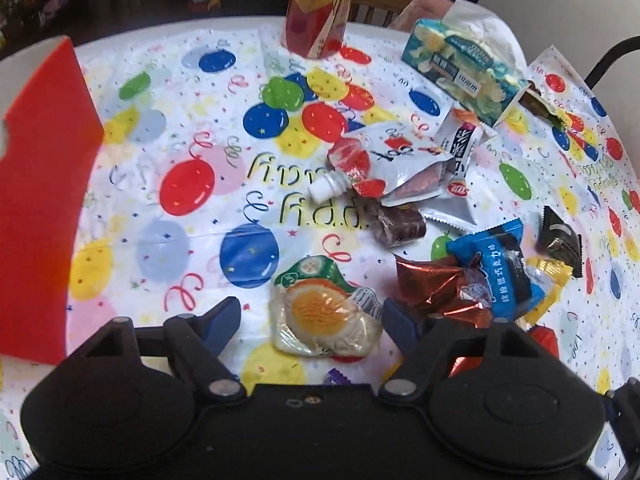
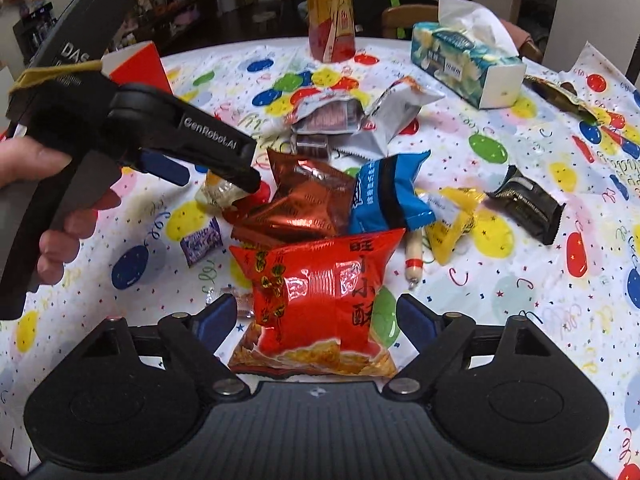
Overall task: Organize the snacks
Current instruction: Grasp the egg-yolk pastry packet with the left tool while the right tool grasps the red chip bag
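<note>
The left gripper (image 1: 310, 318) hangs low over the counter (image 1: 168, 128) with its blue-padded fingers (image 1: 224, 316) spread wide, and a clear packet with an egg-like orange and white snack (image 1: 326, 320) lies on the balloon-print cloth between them, not pinched by either pad. The right gripper (image 2: 316, 320) is likewise spread apart, its fingers either side of a big red snack bag (image 2: 320, 284) that lies flat on the cloth; I can't see either pad pressing it. Just beyond that bag sit a crumpled copper foil packet (image 2: 304, 204) and a blue wrapper (image 2: 384, 196) leaning on it, with a yellow packet (image 2: 452, 216) and a small sausage (image 2: 416, 260) beside them and a dark wrapper (image 2: 528, 208) farther right. A small purple sweet (image 2: 202, 240) lies apart to the left. At the far edge stand a drink bottle (image 2: 330, 12) and a tissue box (image 2: 468, 64). A red box (image 1: 44, 200) stands at the left. A person's hand (image 2: 60, 216) holds the left tool's handle.
</note>
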Available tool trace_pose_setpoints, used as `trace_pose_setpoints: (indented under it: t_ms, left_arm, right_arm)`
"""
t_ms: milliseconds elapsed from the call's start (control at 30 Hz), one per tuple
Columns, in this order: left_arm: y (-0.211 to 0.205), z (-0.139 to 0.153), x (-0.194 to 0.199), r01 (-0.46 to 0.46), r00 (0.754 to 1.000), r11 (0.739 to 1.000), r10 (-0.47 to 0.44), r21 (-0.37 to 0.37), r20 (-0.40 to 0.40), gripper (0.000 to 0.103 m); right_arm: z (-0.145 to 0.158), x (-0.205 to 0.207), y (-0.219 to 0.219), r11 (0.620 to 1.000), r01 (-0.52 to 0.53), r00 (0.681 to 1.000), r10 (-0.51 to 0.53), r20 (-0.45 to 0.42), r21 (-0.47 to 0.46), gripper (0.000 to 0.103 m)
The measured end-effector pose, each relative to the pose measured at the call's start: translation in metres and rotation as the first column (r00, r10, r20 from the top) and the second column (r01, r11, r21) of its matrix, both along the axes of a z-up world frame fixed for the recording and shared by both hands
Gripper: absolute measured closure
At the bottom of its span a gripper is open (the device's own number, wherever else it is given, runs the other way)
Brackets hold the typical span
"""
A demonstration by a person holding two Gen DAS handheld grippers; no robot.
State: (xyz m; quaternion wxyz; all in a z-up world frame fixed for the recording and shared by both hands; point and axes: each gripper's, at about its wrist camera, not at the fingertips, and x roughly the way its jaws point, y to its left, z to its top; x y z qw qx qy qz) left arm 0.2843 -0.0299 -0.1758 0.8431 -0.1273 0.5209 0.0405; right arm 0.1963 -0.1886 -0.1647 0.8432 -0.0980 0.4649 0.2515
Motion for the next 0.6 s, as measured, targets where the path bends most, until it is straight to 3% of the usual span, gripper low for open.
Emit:
trace_pose_setpoints:
  t_ms: [300,600]
  left_arm:
    - [0.008,-0.005,0.005,-0.046,0.999,0.995,0.045,-0.090,-0.015,0.044]
    - [0.015,-0.003,-0.003,-0.100,0.995,0.994,0.099,-0.046,-0.010,0.050]
  right_arm:
    - [-0.002,0.002,0.000,1.000,-0.022,0.999,0.022,-0.023,0.002,0.035]
    - [0.000,-0.001,-0.002,0.999,-0.046,0.999,0.046,-0.024,-0.005,0.049]
